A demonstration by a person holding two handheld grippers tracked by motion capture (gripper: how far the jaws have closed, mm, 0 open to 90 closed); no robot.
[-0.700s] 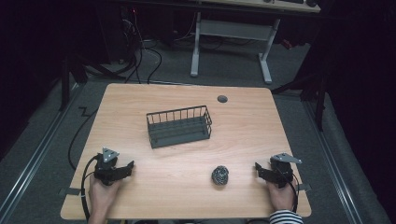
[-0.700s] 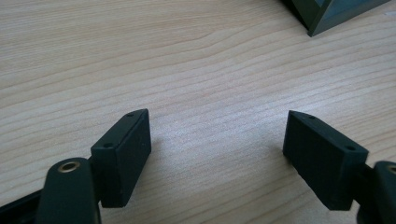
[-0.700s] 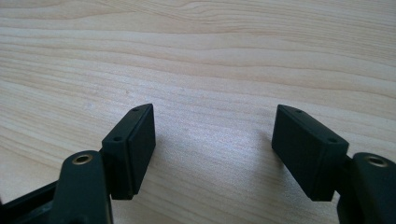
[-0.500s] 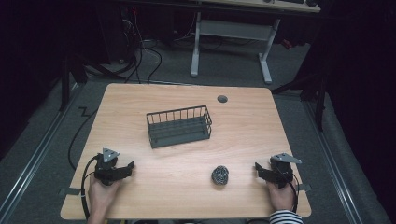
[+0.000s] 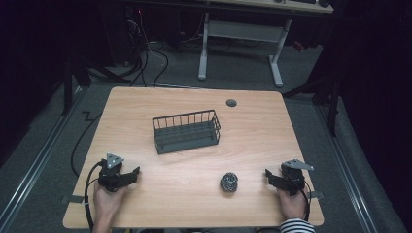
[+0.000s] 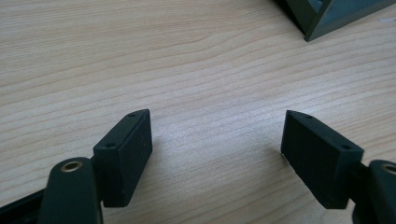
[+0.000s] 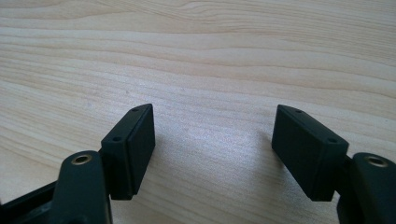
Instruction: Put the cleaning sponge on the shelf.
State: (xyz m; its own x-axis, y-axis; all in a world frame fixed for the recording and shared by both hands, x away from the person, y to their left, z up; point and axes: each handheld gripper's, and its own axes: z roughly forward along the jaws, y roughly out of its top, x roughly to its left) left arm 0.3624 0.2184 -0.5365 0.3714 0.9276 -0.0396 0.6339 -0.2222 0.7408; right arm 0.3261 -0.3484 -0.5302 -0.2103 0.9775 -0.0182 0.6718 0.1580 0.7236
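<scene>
Resting tongs, both released

Both tongs lie low on the wooden table [image 5: 145,102], jaws spread and holding nothing. The left tongs [image 5: 132,174] are near the front left corner, the right tongs [image 5: 268,175] near the front right. The steel scouring ball [image 5: 229,182] sits between them, nearer the right tongs, in front of the wire basket [image 5: 186,131].
</scene>
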